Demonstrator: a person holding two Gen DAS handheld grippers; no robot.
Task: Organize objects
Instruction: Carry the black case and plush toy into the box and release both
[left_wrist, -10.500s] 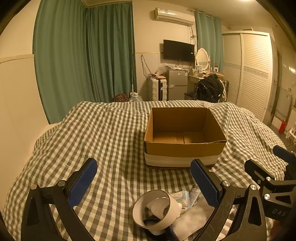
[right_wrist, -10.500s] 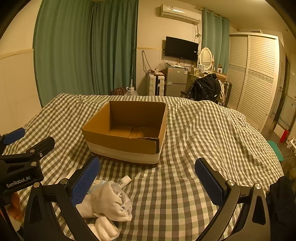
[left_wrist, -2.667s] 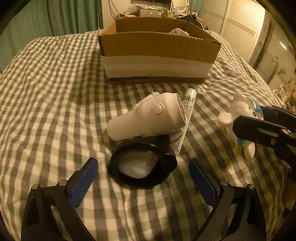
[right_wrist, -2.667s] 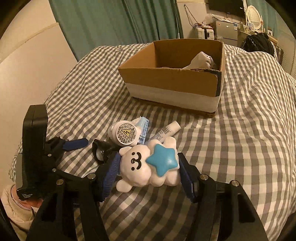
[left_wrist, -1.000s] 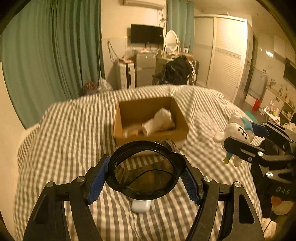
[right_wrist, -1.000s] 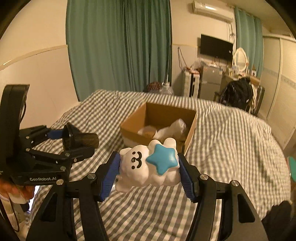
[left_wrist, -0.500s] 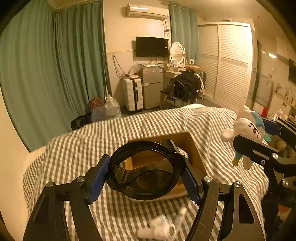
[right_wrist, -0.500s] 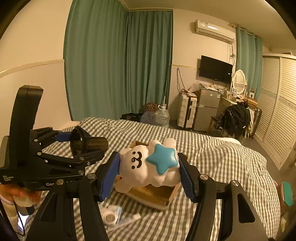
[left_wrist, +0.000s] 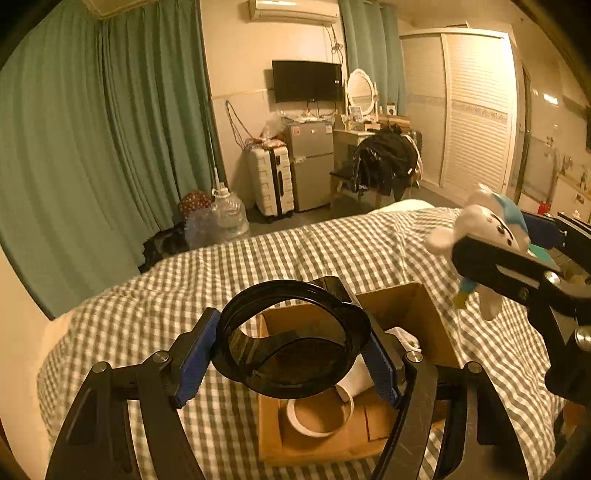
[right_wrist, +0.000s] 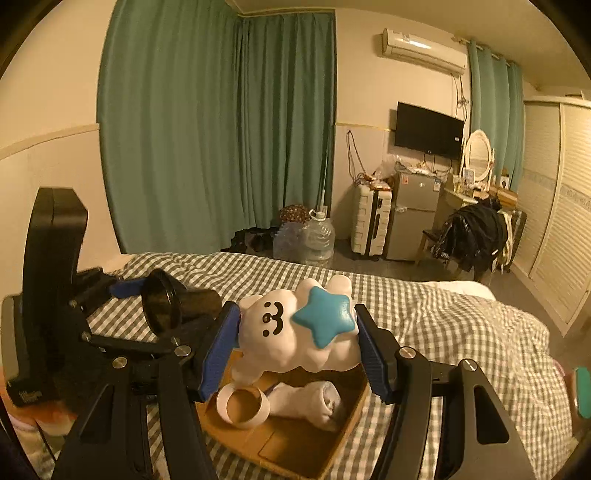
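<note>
My left gripper (left_wrist: 291, 354) is shut on a black round cup-like piece (left_wrist: 280, 373) and holds it above the open cardboard box (left_wrist: 417, 306). My right gripper (right_wrist: 297, 341) is shut on a white plush toy with a blue star (right_wrist: 295, 332), also above the box (right_wrist: 288, 446). Inside the box lie a white tape ring (right_wrist: 242, 404) and a rolled white sock (right_wrist: 314, 404). The plush also shows at the right of the left wrist view (left_wrist: 484, 229). The black piece in the left gripper also shows in the right wrist view (right_wrist: 162, 304).
The box sits on a bed with a grey checked cover (left_wrist: 147, 306). Green curtains (left_wrist: 110, 147), water jugs (left_wrist: 225, 218), a white suitcase (left_wrist: 271, 181), a small fridge (left_wrist: 310, 162) and a chair with dark clothes (left_wrist: 384, 162) stand beyond the bed.
Both grippers have moved forward and over the box with their objects still held. The box inside now shows below both grippers.
</note>
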